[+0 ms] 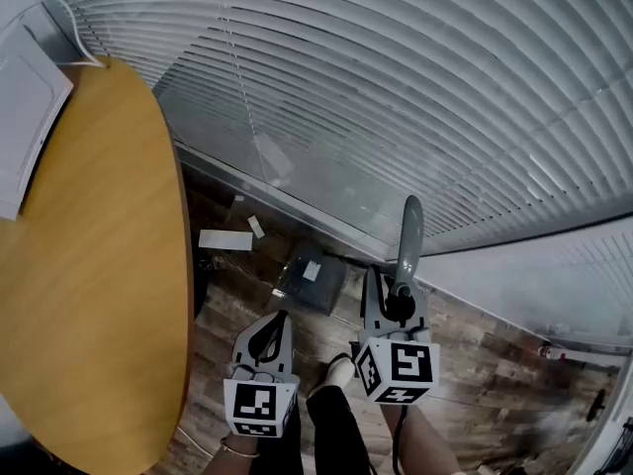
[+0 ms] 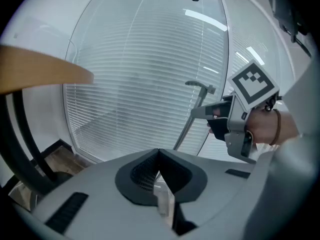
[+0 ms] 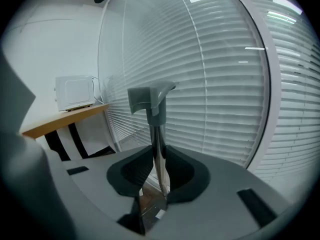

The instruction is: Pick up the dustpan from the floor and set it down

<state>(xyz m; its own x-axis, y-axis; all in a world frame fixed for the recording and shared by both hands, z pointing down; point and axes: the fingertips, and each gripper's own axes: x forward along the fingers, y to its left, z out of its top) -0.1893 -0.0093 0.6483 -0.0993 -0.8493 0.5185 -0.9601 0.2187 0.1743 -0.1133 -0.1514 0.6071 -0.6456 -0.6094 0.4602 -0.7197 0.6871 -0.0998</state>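
Evidently the pick-up was the step in hand, with the grip already made and the carry and set-down still to come. At the far left stood the round wooden table [image 1: 99, 265], with paper scraps [image 1: 226, 239] on the floor [image 1: 475, 364] just beyond its edge. The left gripper [image 1: 277, 323] hung over the boards, its jaws pressed together with nothing between them, near the dustpan but not touching it. To its right and a little further from the person lay the dustpan's dark pan [image 1: 312, 277], low by the foot of the blinds [image 1: 396, 87]. Whether it had cleared the floor could not be told from above. From the pan a shiny shaft [image 3: 158, 154] rose up to the right and ended in a grey handle [image 1: 410, 228]. The right gripper [image 1: 396, 287] was clamped on that shaft, one pad on either side. The grey handle stood above the jaws and the pan hung below and to their left. So the dustpan sat wholly in the right gripper's charge, well apart from the table. The next move probably called for a steady lift on that one grip, since the pan's weight hung off to one side and might swing or twist the shaft between the pads. The pan would then need to come down flat before the jaws let go, and the left gripper was free to steady it if it turned.
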